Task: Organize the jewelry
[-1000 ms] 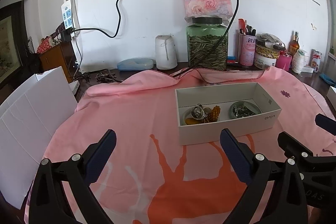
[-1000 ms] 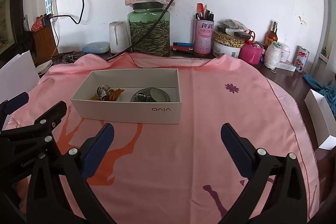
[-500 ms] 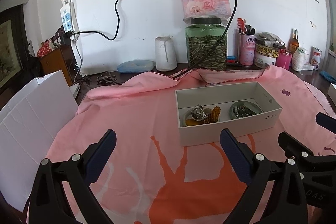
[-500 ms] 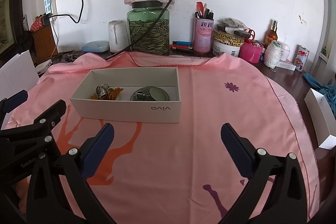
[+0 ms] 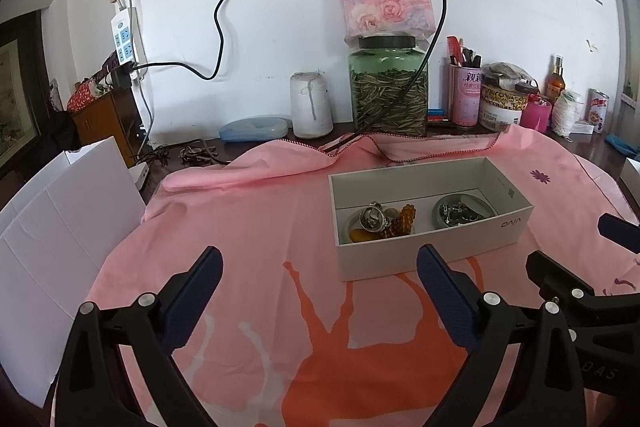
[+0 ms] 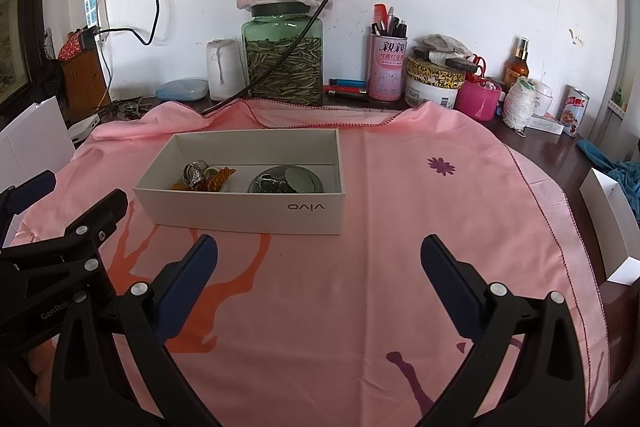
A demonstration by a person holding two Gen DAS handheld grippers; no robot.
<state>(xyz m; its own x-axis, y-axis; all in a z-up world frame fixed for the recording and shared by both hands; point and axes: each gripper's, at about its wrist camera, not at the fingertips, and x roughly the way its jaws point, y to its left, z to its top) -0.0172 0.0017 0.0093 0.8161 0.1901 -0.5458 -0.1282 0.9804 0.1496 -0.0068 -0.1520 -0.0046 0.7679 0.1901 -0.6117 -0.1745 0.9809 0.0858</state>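
Basically no change over last second, views only drift | both your left hand-held gripper (image 5: 318, 273) and right hand-held gripper (image 6: 319, 261) gape wide, empty | jewelry (image 6: 208, 177) sits in white box (image 6: 240, 215) on pink cloth (image 6: 400, 227) | fits sorted or unsorted.

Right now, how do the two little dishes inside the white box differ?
The left dish is pale and holds amber beads plus a silvery piece; the right dish is grey-green and holds only dark silvery metal jewelry. The left dish's load is piled high and hides most of it, while part of the right dish shows bare. Both sit side by side in the white box, untouched by either gripper.
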